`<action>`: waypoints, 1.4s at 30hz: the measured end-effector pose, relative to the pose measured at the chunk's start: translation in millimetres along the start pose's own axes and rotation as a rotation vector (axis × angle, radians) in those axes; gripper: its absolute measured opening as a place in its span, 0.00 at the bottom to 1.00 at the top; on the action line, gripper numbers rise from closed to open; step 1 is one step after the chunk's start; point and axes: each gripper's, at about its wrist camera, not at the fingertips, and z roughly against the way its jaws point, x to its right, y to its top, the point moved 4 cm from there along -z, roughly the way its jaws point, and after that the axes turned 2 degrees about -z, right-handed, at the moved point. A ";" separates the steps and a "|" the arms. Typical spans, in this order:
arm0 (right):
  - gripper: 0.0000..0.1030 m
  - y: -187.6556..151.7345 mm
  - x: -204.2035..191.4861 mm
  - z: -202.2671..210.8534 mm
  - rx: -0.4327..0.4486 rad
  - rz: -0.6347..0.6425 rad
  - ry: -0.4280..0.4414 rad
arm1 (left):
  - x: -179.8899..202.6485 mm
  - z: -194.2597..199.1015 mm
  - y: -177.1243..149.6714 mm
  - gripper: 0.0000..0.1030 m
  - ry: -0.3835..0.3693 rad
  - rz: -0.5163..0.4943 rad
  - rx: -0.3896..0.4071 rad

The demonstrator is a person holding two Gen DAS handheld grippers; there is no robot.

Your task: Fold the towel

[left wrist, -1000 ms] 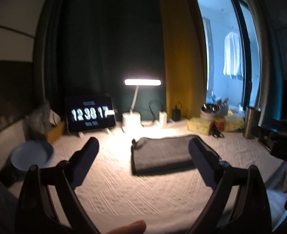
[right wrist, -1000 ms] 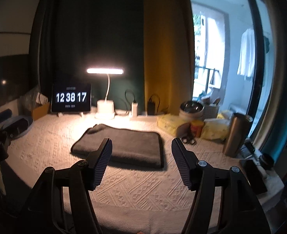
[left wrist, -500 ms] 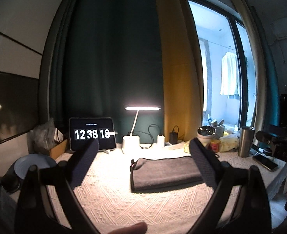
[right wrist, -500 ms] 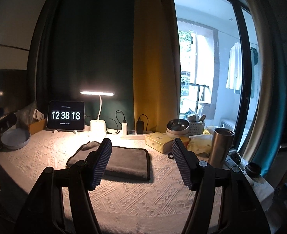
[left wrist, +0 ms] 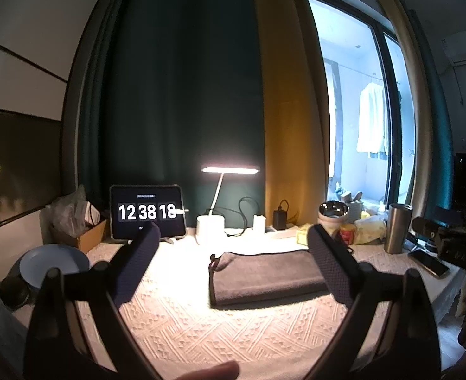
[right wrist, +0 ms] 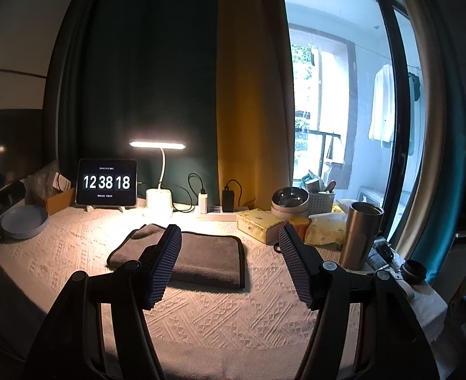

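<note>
A dark grey towel (left wrist: 264, 275) lies folded into a flat rectangle on the cream patterned tablecloth (left wrist: 233, 332), under the lamp. It also shows in the right wrist view (right wrist: 207, 259). My left gripper (left wrist: 233, 232) is open and empty, held back from the towel above the near part of the table. My right gripper (right wrist: 229, 234) is open and empty, also back from the towel and raised. The right gripper's body (left wrist: 454, 243) shows at the right edge of the left wrist view.
At the back stand a tablet clock (right wrist: 106, 182), a lit desk lamp (right wrist: 158, 201), chargers (right wrist: 228, 201) and a power strip. A blue plate (right wrist: 23, 221) lies left. A tissue pack (right wrist: 258, 224), steel bowl (right wrist: 288, 198), snack bags and a steel tumbler (right wrist: 361, 234) crowd the right.
Both grippers have pulled back and tilted upward, so the towel sits lower and farther off in both views. The towel has not moved. Both grippers stay open.
</note>
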 end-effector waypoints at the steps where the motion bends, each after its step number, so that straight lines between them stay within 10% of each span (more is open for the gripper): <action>1: 0.66 -0.9 -0.3 -0.8 -0.003 0.000 0.000 | 0.1 0.2 -0.1 0.93 0.001 0.000 0.000; 42: 0.66 -3.9 -6.5 -6.1 -0.008 -0.005 0.018 | 3.0 -0.5 -3.3 0.93 -0.005 0.004 -0.012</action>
